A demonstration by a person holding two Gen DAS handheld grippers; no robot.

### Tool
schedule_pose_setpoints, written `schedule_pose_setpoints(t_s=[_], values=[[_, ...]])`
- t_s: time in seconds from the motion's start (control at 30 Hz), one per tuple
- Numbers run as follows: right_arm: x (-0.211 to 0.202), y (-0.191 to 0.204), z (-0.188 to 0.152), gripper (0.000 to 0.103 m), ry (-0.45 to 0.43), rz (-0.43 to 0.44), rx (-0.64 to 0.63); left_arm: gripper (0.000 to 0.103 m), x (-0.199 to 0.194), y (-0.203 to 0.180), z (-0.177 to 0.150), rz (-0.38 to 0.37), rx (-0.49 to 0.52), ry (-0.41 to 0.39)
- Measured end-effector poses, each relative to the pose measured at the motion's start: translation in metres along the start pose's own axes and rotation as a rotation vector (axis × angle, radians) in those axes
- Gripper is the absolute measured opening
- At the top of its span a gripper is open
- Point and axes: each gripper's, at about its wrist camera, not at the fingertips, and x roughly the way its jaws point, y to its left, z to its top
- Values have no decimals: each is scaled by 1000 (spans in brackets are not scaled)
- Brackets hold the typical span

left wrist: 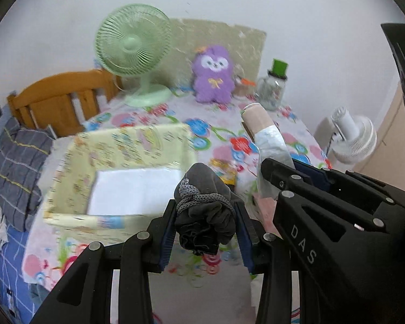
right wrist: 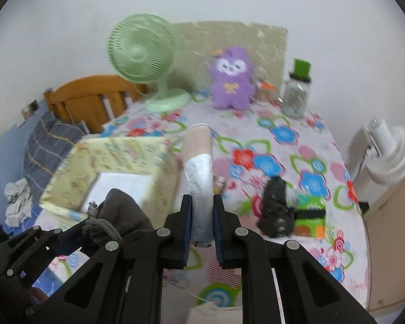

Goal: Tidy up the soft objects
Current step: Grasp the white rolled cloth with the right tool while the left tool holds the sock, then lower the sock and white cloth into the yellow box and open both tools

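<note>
The left gripper [left wrist: 205, 216] clamps a bunched grey cloth bundle [left wrist: 202, 210] and the right gripper [right wrist: 202, 224] pinches a beige-and-white roll [right wrist: 198, 172], both raised near the yellow box [left wrist: 116, 159] on the floral table [right wrist: 283, 145].

**Two soft things lifted, one on the worktop**

The grey bundle [left wrist: 205, 210] is a crumpled dark-grey cloth with a paler knitted cord knotted round its top. It stands upright, pinched between blue pads, clear of the cloth below.

The roll [right wrist: 198, 172] is a long soft tube, beige at its far end, wrapped in crinkled white-grey film nearer the pads. It points to 12 o'clock, clamped by its near end.

The box [left wrist: 116, 159], pale yellow with small prints and a white floor, stands open at 10 o'clock from the bundle.

The black wad [right wrist: 276, 210] lies crumpled on the flowered worktop at 3 o'clock from the roll.
</note>
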Motion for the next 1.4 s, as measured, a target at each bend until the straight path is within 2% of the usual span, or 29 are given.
schedule_pose_setpoints(t_s=[0.23, 0.53, 0.87, 1.4], values=[[-5, 42, 16, 17, -26, 60, -55, 42, -22, 36, 6, 60, -42, -56], [21, 91, 34, 17, -11, 121, -109, 42, -17, 82, 14, 133, -83, -71], [62, 115, 40, 17, 47, 143, -132, 42, 10, 114, 15, 159, -108, -31], [117, 121, 32, 17, 162, 138, -132, 42, 53, 130, 12, 152, -134, 79]])
